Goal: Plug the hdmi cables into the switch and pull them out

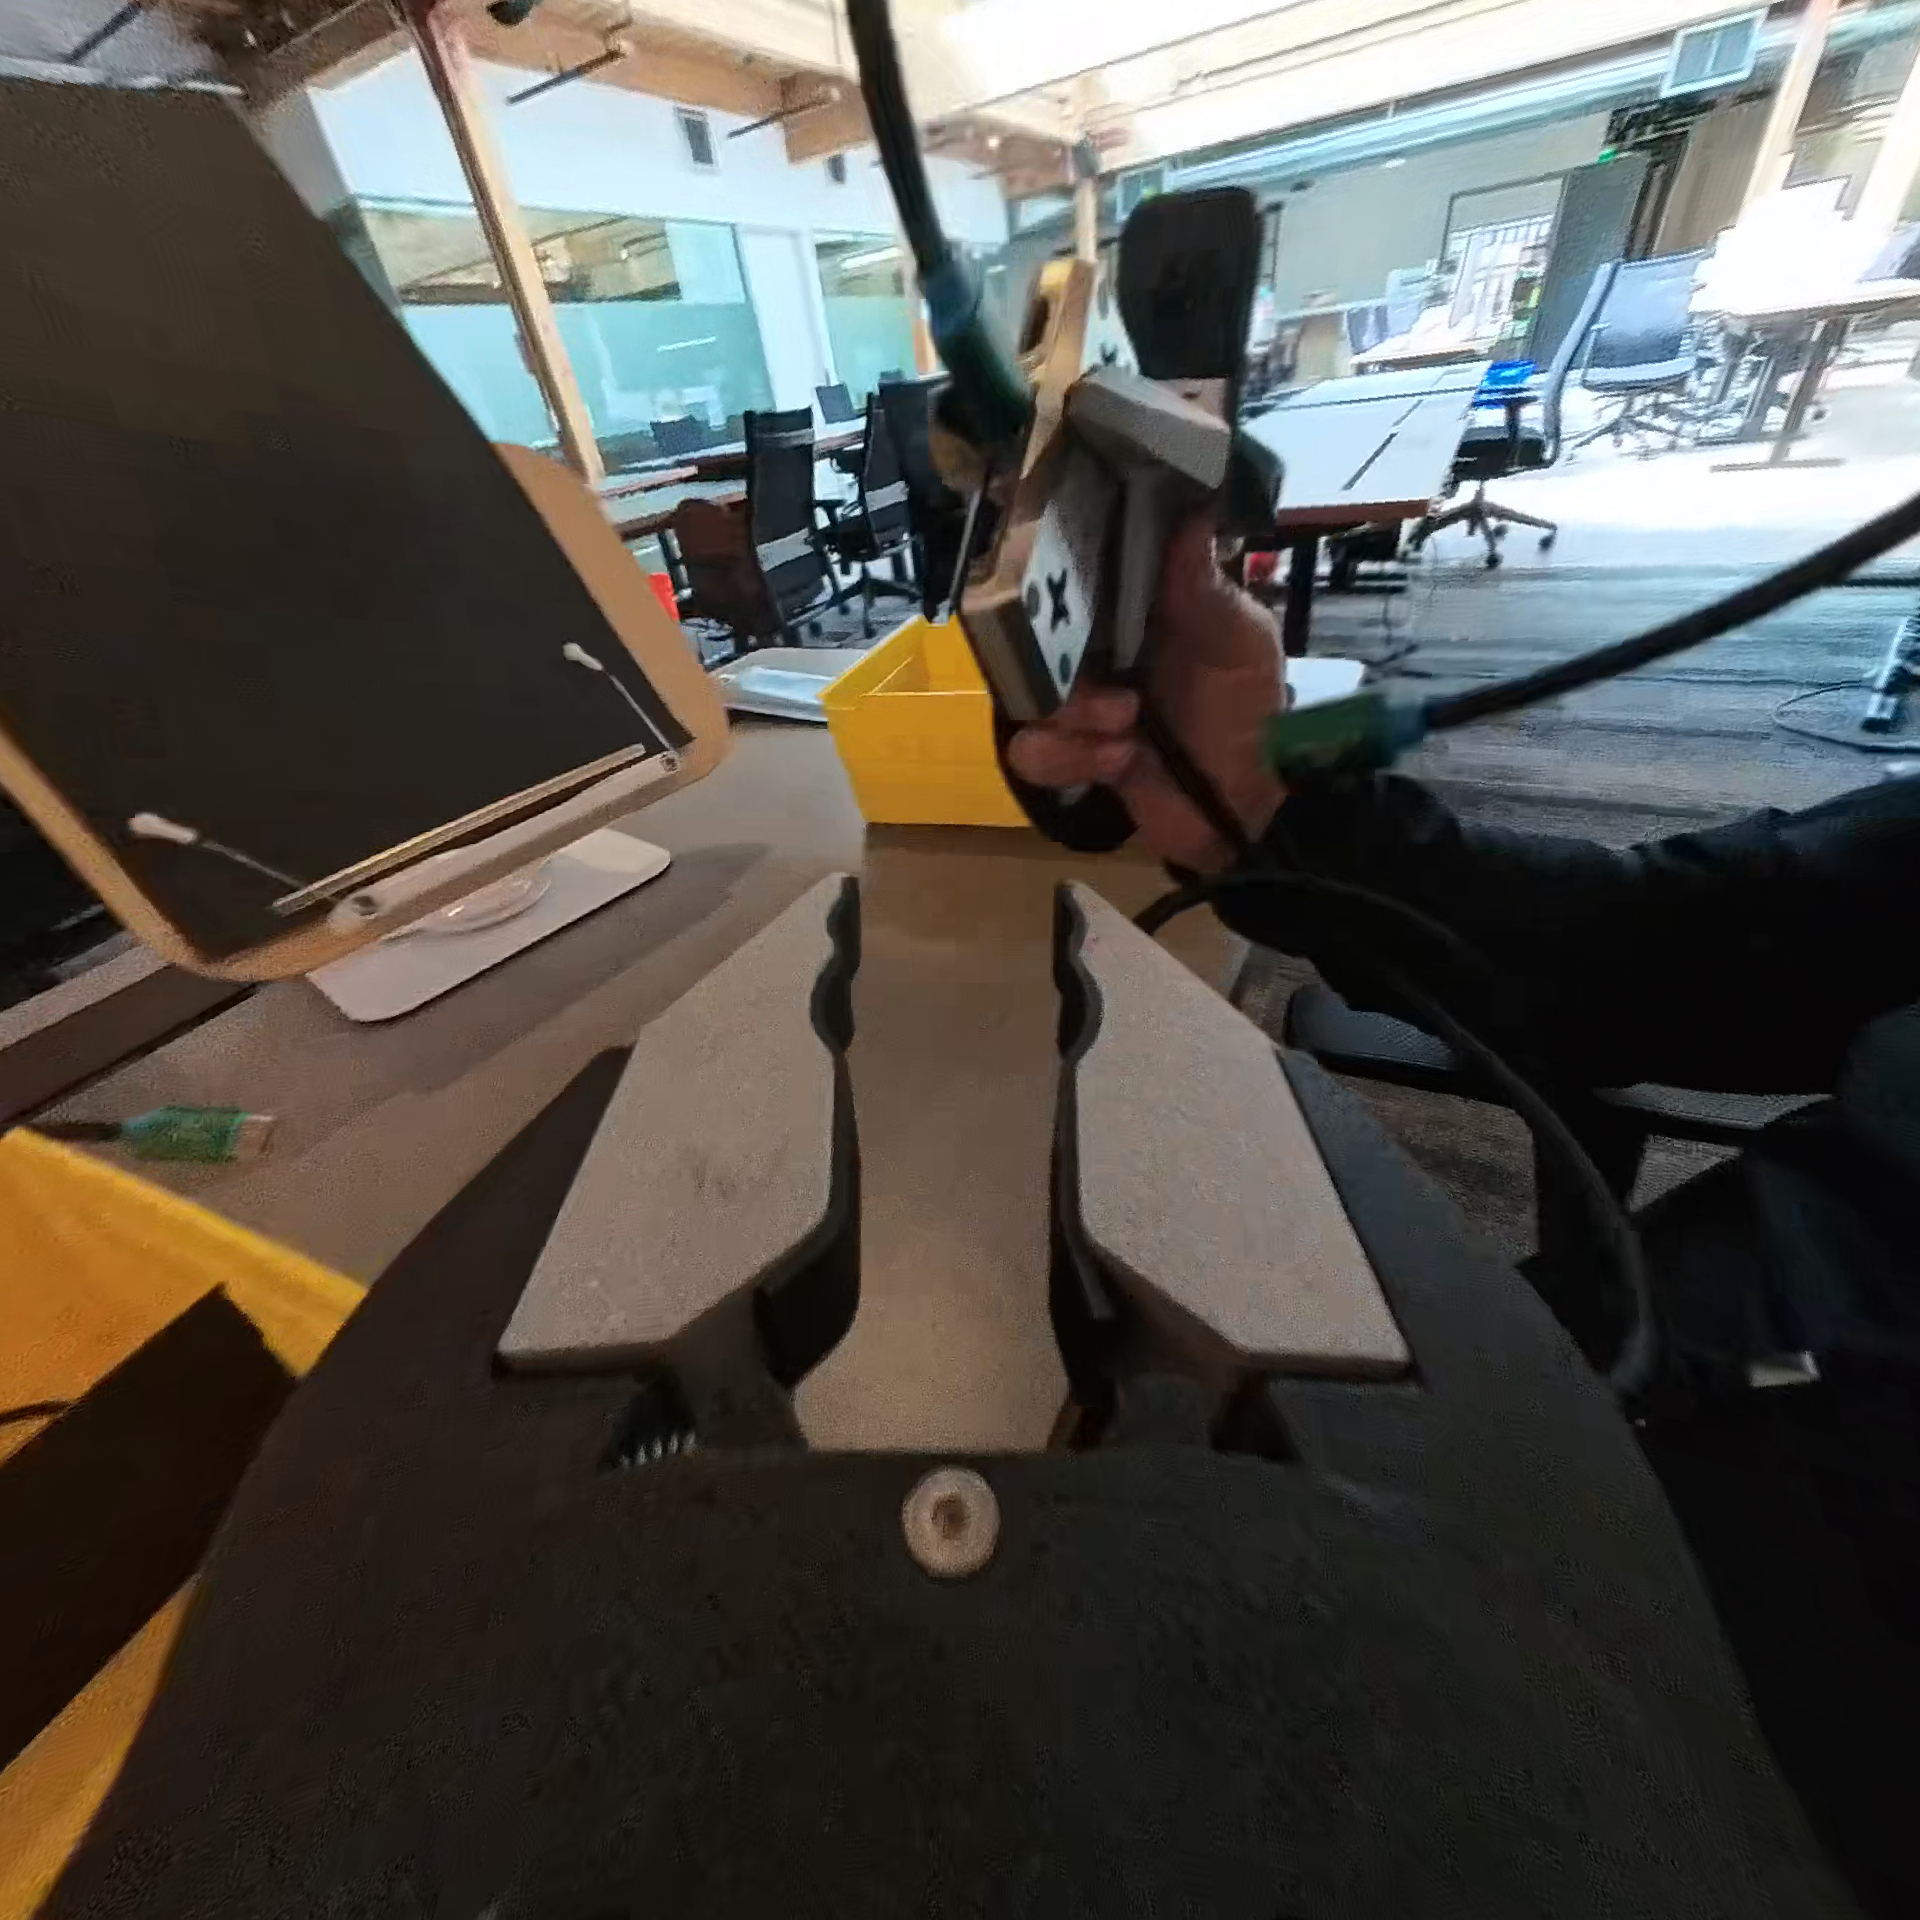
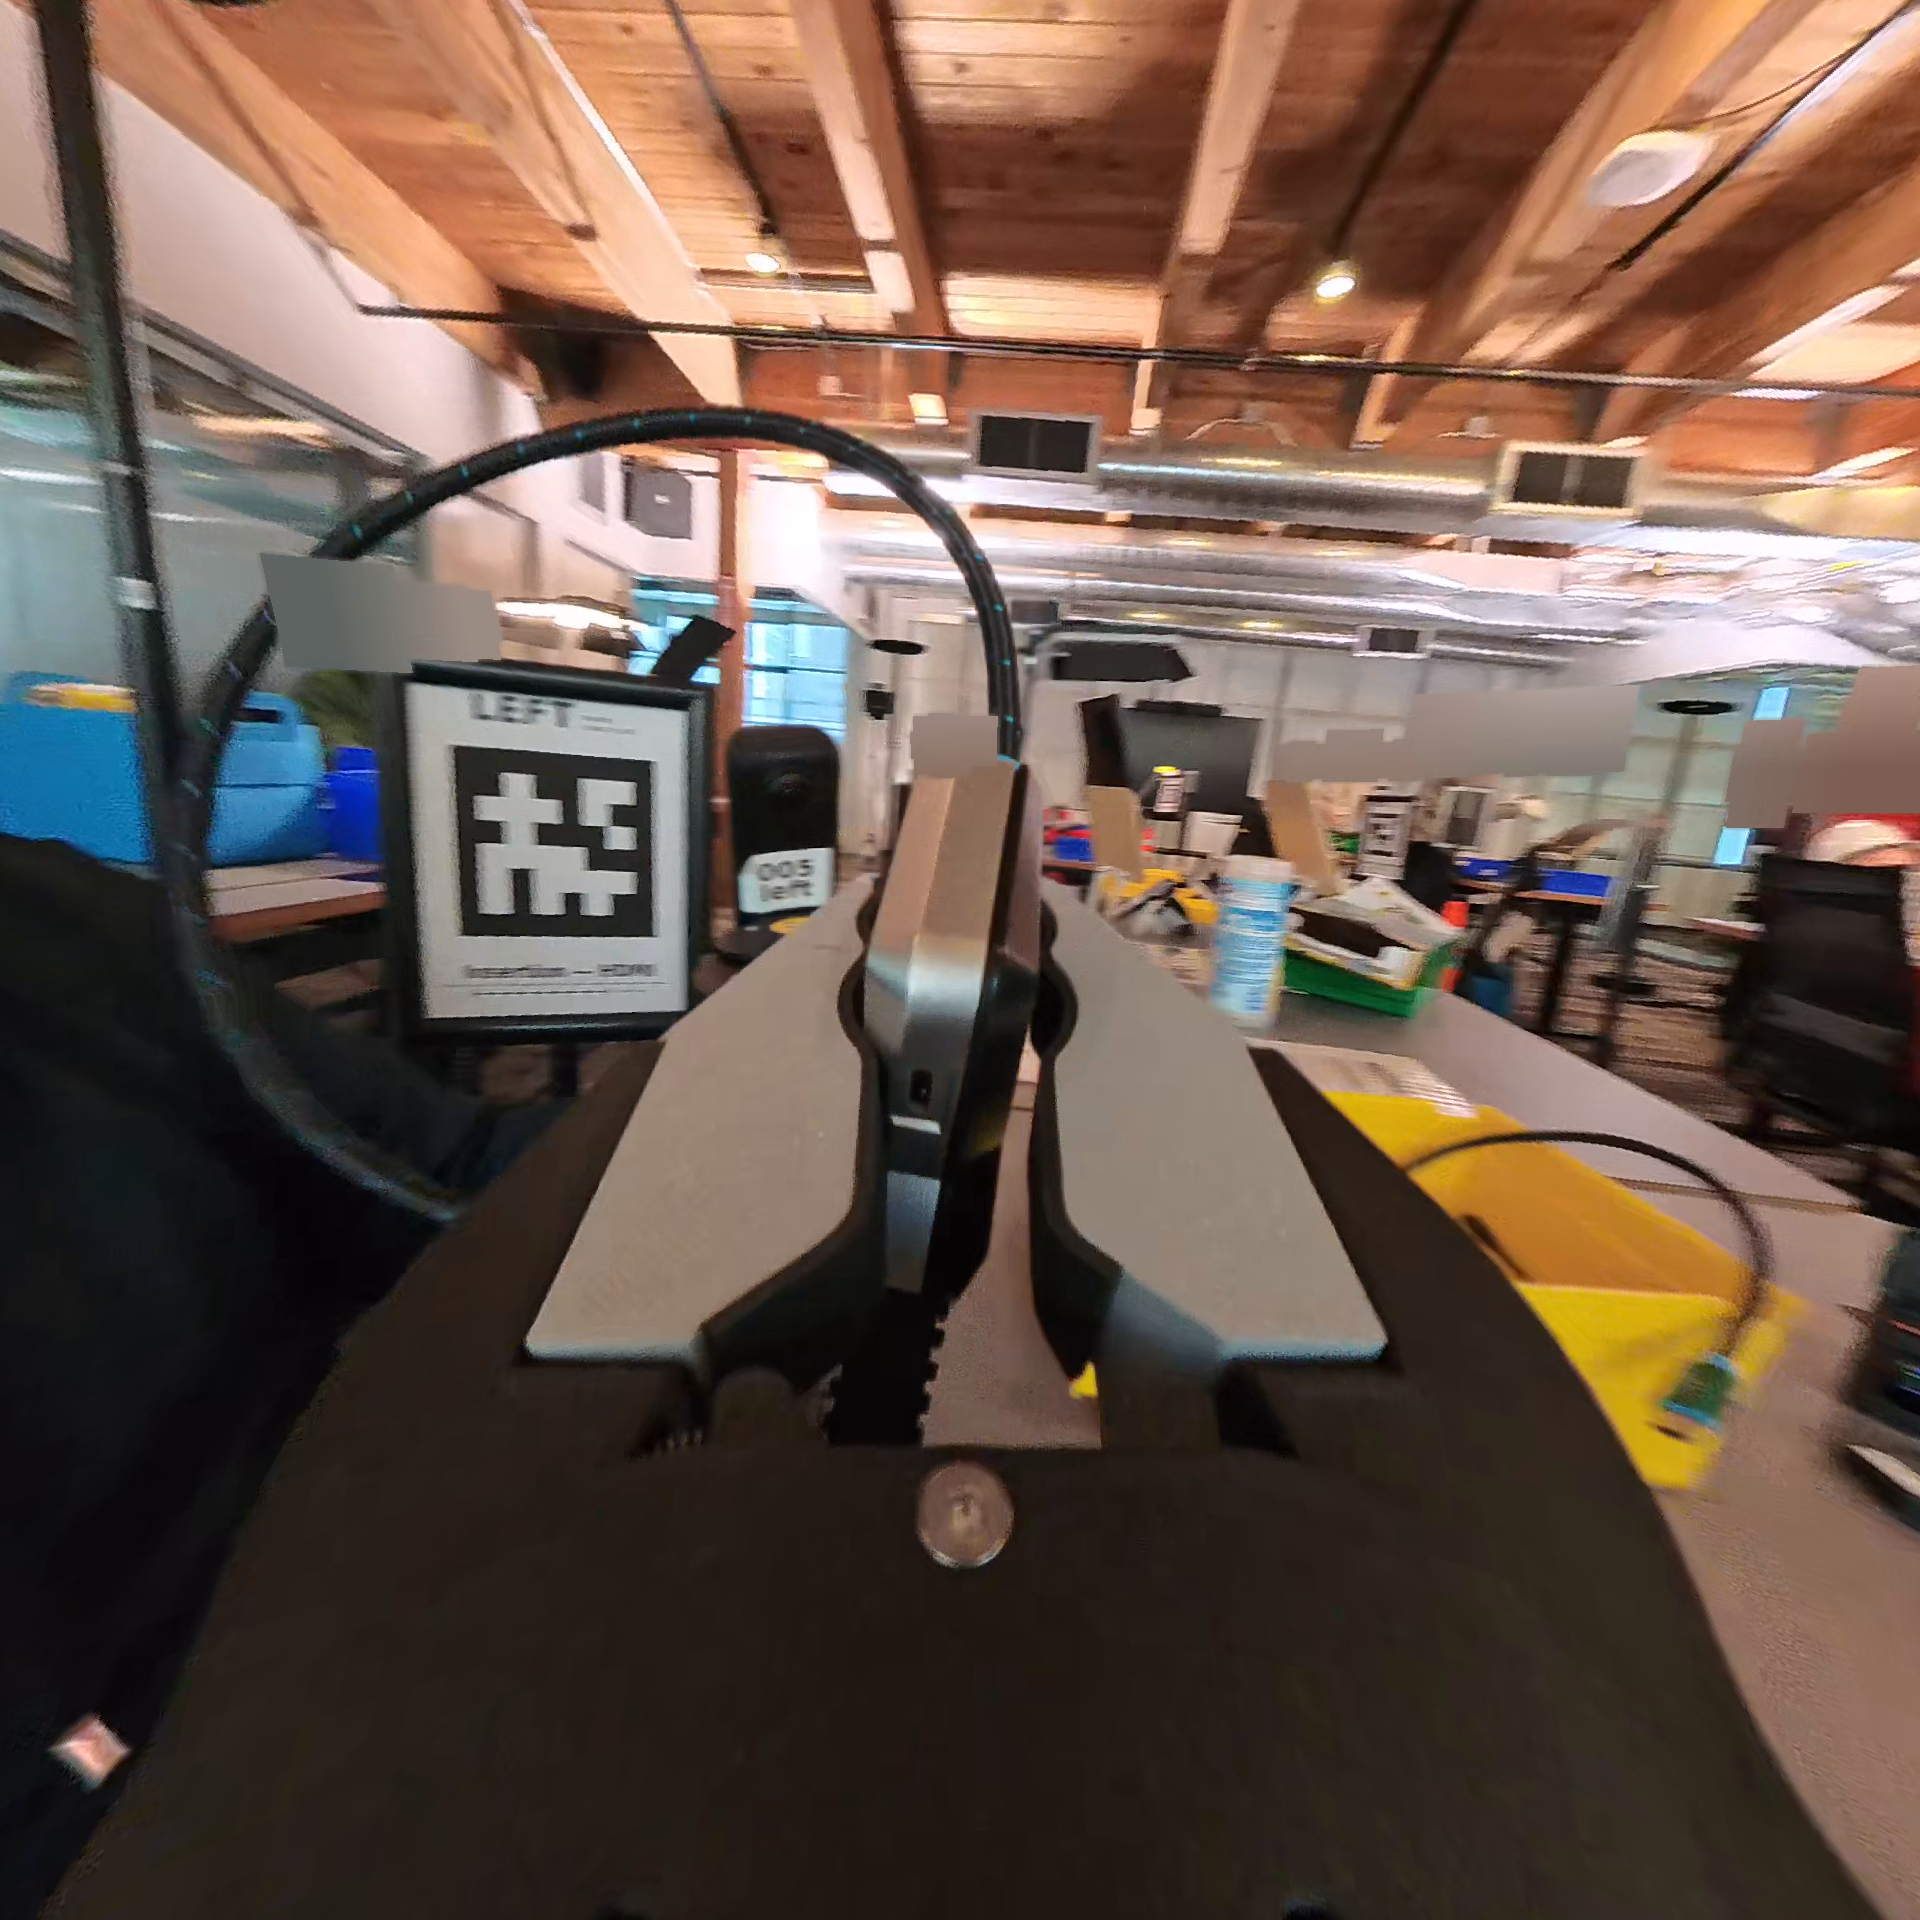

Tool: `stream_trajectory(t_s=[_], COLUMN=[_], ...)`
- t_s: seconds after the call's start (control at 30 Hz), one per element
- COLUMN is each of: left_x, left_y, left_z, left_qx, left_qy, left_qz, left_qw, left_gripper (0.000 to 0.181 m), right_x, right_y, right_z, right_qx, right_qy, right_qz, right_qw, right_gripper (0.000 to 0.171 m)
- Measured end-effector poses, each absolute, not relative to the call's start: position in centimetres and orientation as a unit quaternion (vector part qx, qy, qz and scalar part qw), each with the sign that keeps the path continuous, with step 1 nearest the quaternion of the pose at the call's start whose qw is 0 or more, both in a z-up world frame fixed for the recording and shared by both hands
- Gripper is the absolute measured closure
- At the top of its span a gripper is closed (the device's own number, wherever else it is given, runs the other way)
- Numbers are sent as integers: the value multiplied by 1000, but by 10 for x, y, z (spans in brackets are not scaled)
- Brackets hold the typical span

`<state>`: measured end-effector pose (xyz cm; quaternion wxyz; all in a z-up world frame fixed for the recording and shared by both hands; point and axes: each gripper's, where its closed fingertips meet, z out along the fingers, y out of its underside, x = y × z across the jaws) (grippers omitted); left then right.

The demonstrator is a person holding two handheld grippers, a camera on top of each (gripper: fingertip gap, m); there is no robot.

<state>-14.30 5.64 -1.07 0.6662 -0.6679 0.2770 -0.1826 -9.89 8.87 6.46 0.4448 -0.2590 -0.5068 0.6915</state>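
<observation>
- The right tongs (image 2: 951,1039) are clamped on the switch (image 2: 940,997), a thin grey metal box held edge-on and raised off the surface (image 2: 1558,1081). One black braided cable (image 2: 977,582) arches up out of the switch's far end at 12 o'clock.
- In the left wrist view the same switch (image 1: 1101,540) sits at 1 o'clock, with a cable (image 1: 914,208) running up from its top end.
- The left tongs (image 1: 956,935) are wide apart and hold nothing.
- A loose green plug (image 1: 197,1132) lies on the surface at 9 o'clock of the left wrist view; another green plug (image 1: 1340,727) hangs at 3 o'clock, beside the hand (image 1: 1174,707).
- Likely step: the left tongs take a plug, either to seat it or to draw the seated one out.
- To do it well, the right tongs should hold the switch rigid while the left grips the plug's hard body, never the cord.
- The plug should travel straight along the port's axis, without wiggling or twisting.
- The free cable should hang slack, so it cannot drag the switch askew.
</observation>
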Motion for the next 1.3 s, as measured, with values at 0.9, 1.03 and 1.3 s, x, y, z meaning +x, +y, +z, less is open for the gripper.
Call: stream_trajectory(t_s=[0.9, 1.03, 1.3], left_x=[-154, -182, -219], left_y=[40, 33, 4], left_z=[30, 48, 85], left_qx=[-619, -611, -564], left_qy=[273, 251, 216], left_qz=[-169, -66, 70], left_qw=[717, 748, 794], left_gripper=[162, 163, 163], right_x=[-131, -125, -124], right_y=[67, 79, 90], right_z=[33, 39, 40], right_qx=[-279, -301, -328], right_qy=[-583, -570, -560], right_qz=[598, 600, 602], right_qw=[473, 473, 465], right_gripper=[155, 157, 155])
